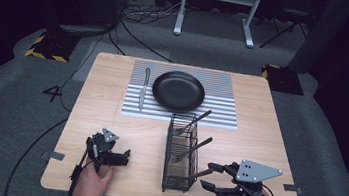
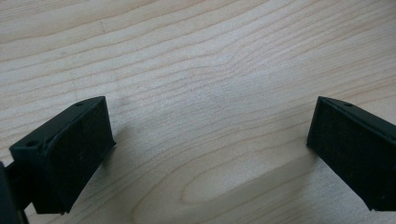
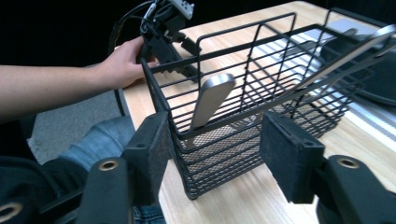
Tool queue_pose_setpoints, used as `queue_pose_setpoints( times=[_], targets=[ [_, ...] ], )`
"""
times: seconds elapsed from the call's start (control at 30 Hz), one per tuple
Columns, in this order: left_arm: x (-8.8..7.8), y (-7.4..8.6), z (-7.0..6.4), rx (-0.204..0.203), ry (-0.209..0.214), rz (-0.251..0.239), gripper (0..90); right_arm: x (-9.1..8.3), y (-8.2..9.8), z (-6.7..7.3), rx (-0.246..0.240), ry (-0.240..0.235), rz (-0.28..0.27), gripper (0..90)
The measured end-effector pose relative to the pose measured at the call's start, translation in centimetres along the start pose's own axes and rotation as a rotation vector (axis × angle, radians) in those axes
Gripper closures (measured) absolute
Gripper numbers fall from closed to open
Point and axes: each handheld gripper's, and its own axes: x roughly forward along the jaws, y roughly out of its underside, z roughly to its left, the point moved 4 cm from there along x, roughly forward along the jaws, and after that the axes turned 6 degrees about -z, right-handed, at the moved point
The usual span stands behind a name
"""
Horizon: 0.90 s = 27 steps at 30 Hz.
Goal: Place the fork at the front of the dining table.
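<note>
Pale, fine-grained wood tops the desk [image 1: 109,120], ringed by grey carpet, with a ribbed grey striped mat [image 1: 222,101] at its far side carrying a round matte black plate [image 1: 179,91] and a slim steel knife [image 1: 144,89]. Near the front edge stands the tall black wire-mesh cutlery basket [image 1: 181,154], flat metal handles leaning out of it; the right claw [image 3: 215,154] has its padded jaws apart around the basket's near corner, not pressing. The left claw [image 2: 205,154] rests wide open over bare wood, well apart.

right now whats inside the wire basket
Three utensils stand in the basket, handles leaning out toward the right. A flat metal handle shows through the wires. Their working ends are hidden low inside, so types are unclear.
</note>
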Motion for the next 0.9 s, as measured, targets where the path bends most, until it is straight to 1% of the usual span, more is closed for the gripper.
queue_pose_setpoints(
  times=[0.03,0.1,0.13,0.17,0.2,0.23,0.27,0.3,0.33,0.4,0.43,0.57,0.63,0.7,0.9],
  targets=[
    [0.0,0.0,0.0,0.0,0.0,0.0,0.3,0.2,0.0,0.0,0.002,-0.006,0.006,44.9],
    [0.0,0.0,0.0,0.001,-0.001,0.0,0.3,0.5,0.1,0.1,0.008,-0.029,0.02,50.7],
    [0.0,0.0,0.0,0.001,-0.001,0.0,0.4,0.5,0.1,0.1,0.008,-0.029,0.02,50.7],
    [0.0,0.0,0.0,0.0,0.0,0.0,0.4,0.6,0.1,0.1,0.01,-0.044,0.025,52.6],
    [0.0,0.0,0.0,0.0,0.0,0.0,0.4,0.9,0.1,0.0,0.013,-0.055,0.035,58.9],
    [0.0,0.0,0.0,0.0,0.0,0.0,0.4,0.9,0.1,0.0,0.013,-0.055,0.035,58.9],
    [0.0,0.0,0.0,0.0,0.0,0.0,0.4,1.1,0.2,0.0,0.017,-0.064,0.044,62.9],
    [0.0,0.0,0.0,0.0,0.0,0.0,0.4,1.1,0.2,0.0,0.017,-0.064,0.044,62.9],
    [0.0,0.0,0.0,0.001,0.0,0.0,0.3,1.3,0.2,0.0,0.02,-0.068,0.05,66.8],
    [0.0,0.0,0.0,0.003,-0.002,-0.001,0.4,1.4,0.2,-0.1,0.019,-0.069,0.052,67.6],
    [0.0,0.0,0.0,0.002,-0.001,0.0,0.4,1.4,0.1,-0.1,0.029,-0.077,0.047,70.6],
    [0.0,0.0,0.0,0.0,0.0,0.0,0.4,1.3,-0.2,-0.1,0.029,-0.088,0.042,74.0],
    [0.0,0.0,0.0,0.0,0.0,0.0,0.3,1.4,-0.4,0.0,0.025,-0.087,0.041,74.8],
    [0.0,0.0,0.0,0.0,0.0,0.0,0.4,1.4,-0.5,0.0,0.026,-0.088,0.038,77.5],
    [0.0,0.0,0.0,0.0,0.0,0.0,0.4,1.6,-0.9,0.1,0.007,-0.077,0.042,78.8]
  ],
)
